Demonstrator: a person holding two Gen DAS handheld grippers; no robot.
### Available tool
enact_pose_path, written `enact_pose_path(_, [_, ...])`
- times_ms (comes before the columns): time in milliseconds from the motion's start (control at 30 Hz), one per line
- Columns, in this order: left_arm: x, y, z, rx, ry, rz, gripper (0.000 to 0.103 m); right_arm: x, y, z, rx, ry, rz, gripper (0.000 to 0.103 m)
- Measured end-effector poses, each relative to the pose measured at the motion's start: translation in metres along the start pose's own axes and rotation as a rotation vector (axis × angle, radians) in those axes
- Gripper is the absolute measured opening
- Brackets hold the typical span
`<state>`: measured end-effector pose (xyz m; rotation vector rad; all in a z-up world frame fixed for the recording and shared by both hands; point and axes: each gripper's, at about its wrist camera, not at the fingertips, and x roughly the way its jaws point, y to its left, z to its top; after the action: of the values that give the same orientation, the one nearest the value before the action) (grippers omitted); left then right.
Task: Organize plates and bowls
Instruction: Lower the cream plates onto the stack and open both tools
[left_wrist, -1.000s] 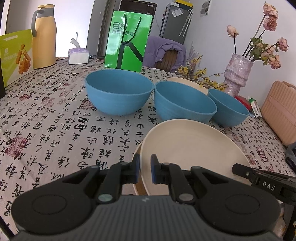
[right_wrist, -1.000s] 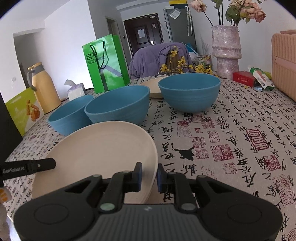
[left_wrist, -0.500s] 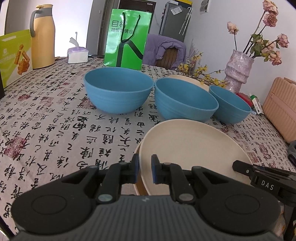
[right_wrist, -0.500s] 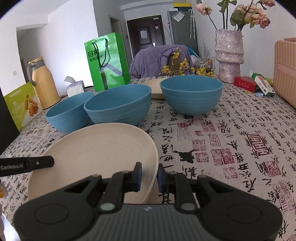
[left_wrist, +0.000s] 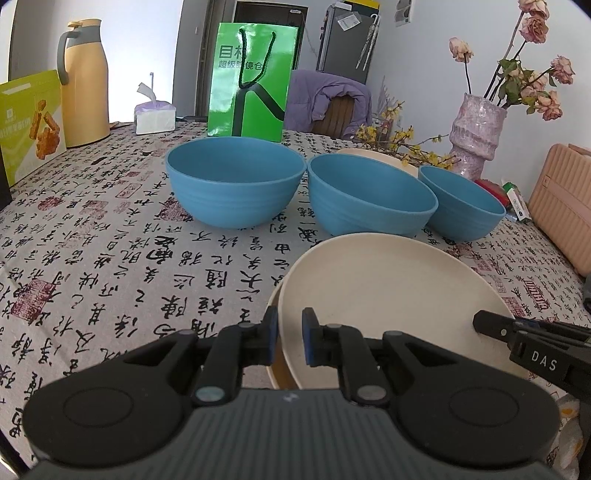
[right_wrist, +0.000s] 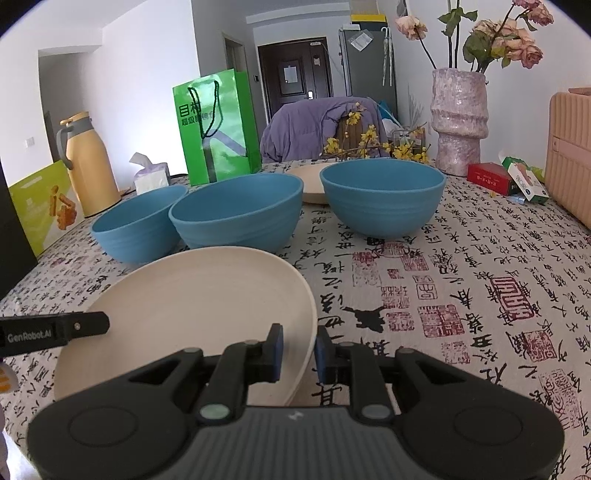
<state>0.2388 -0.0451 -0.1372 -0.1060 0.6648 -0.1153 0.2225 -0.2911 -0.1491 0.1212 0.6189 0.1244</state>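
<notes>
Little had shifted since the earlier frames: both claws held station. The left claw (left_wrist: 289, 338) and right claw (right_wrist: 298, 350) each stayed clenched on opposite rims of the cream plate (left_wrist: 391, 291), tilted above a second plate on the bench (left_wrist: 92, 236). The plate looked light, stiff and smooth, best gripped at its rim. Three blue bowls (left_wrist: 236, 181) stood close ahead; a vase (left_wrist: 474, 136) further off.

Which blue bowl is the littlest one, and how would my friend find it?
Start at the tall pink vase holding dried roses, on the table's far side. Right in front of it sit three blue bowls in a row. The smallest blue bowl is the end one nearest the vase, tucked against the middle bowl and clearly narrower than both others.
</notes>
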Motion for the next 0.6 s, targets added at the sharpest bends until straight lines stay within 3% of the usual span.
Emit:
enact_pose_path(133, [0.000, 0.000, 0.000, -0.006, 0.002, -0.011, 0.021, 0.001, -0.004, 0.001, 0.025, 0.007, 0.015, 0.020])
enact_pose_path(167, [0.000, 0.000, 0.000, -0.009, 0.002, -0.021, 0.024, 0.001, -0.005, 0.002, 0.034, 0.010, 0.018, 0.026])
enact_pose_path(267, [-0.002, 0.001, 0.001, -0.025, -0.001, -0.060, 0.041, 0.002, -0.008, 0.002, 0.054, 0.014, 0.025, 0.030])
enact_pose_path(400, [-0.005, -0.003, 0.000, -0.019, -0.012, -0.070, 0.051, -0.002, -0.013, 0.002, 0.072, 0.001, 0.029, 0.049])
enact_pose_path(467, [-0.008, -0.003, 0.001, -0.023, -0.029, -0.066, 0.064, -0.005, -0.014, 0.003, 0.078, -0.011, 0.033, 0.057])
enact_pose_path(500, [-0.012, -0.003, 0.002, -0.020, -0.049, -0.050, 0.079, -0.007, -0.015, 0.004, 0.081, -0.018, 0.035, 0.062])
enact_pose_path(533, [-0.015, -0.003, 0.002, -0.018, -0.071, -0.042, 0.085, -0.009, -0.016, 0.004, 0.084, -0.026, 0.038, 0.065])
enact_pose_path(600, [-0.022, -0.002, 0.004, -0.020, -0.096, -0.056, 0.086, -0.011, -0.018, 0.006, 0.090, -0.036, 0.049, 0.078])
